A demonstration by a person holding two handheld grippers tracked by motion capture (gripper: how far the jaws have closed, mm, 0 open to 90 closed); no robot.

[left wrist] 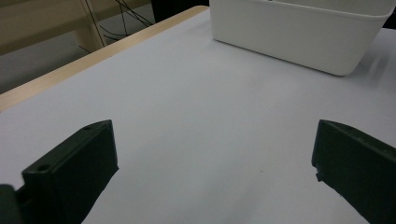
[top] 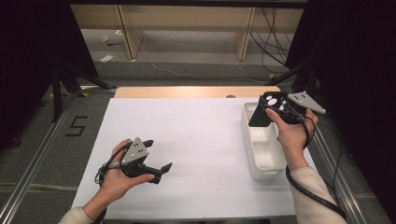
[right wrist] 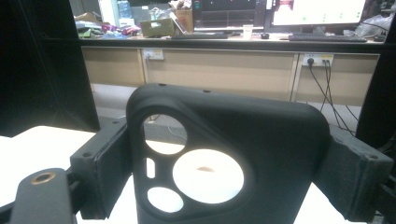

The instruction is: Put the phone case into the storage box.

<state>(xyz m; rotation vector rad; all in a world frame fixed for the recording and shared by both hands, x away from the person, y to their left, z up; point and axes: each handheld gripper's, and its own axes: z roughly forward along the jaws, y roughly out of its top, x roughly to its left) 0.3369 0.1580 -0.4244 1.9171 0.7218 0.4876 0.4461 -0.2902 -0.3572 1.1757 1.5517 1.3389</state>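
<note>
- While the right gripper (top: 264, 111) hangs just above the white bin (top: 256, 156), its jaws clamp the sides of a black phone case (right wrist: 224, 168), lens cut-outs facing its camera.
- Whether the case is headed into the bin or coming out I cannot tell; it is held clear of the bin floor below.
- Well apart to the side, the left gripper (top: 158, 155) rests low over the white table cover (left wrist: 210, 116), jaws spread wide, holding nothing.

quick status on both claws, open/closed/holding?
Left claw: open, holding nothing, low over the table.
Right claw: closed on a black phone case, held above the white bin.
</note>
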